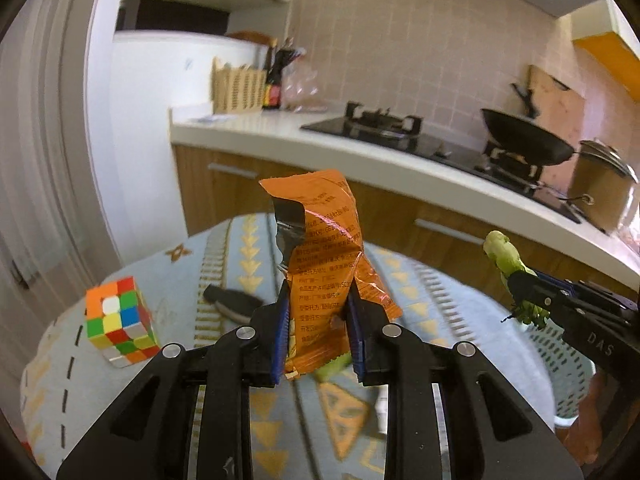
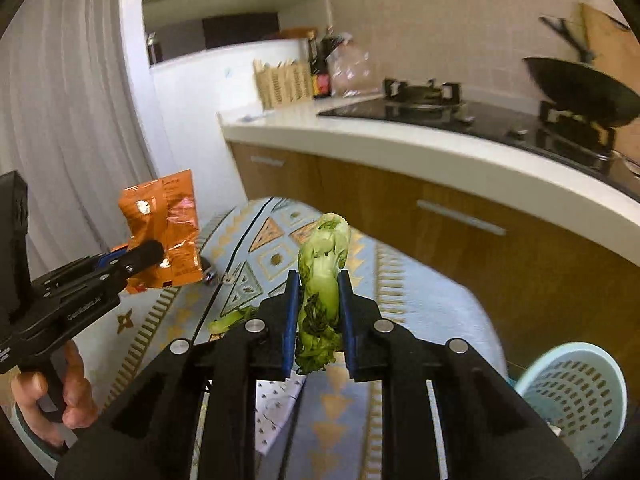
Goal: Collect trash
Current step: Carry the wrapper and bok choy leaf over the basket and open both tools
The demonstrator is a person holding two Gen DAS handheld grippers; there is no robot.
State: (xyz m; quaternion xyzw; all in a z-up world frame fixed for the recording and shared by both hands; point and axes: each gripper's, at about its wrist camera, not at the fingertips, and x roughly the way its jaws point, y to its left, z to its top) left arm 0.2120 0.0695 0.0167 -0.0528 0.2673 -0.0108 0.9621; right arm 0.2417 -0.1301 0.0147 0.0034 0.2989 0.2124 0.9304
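One cube puzzle (image 1: 118, 322) sits at the far left of the bench (image 1: 188, 280), w/ a dark flat item (image 1: 232, 304) to its right, nearer the wrapper. Left gripper (image 1: 318, 320) pinches one orange wrapper (image 1: 328, 248) by its lower part; its long axis is upright, torn end up, lifted off the bench. A green scrap (image 2: 230, 320) lies on the cloth right of the wrapper. Right gripper (image 2: 318, 320) pinches one vegetable stalk (image 2: 324, 276), upright, leaves hanging down. One basket (image 2: 580, 396) sits far right.
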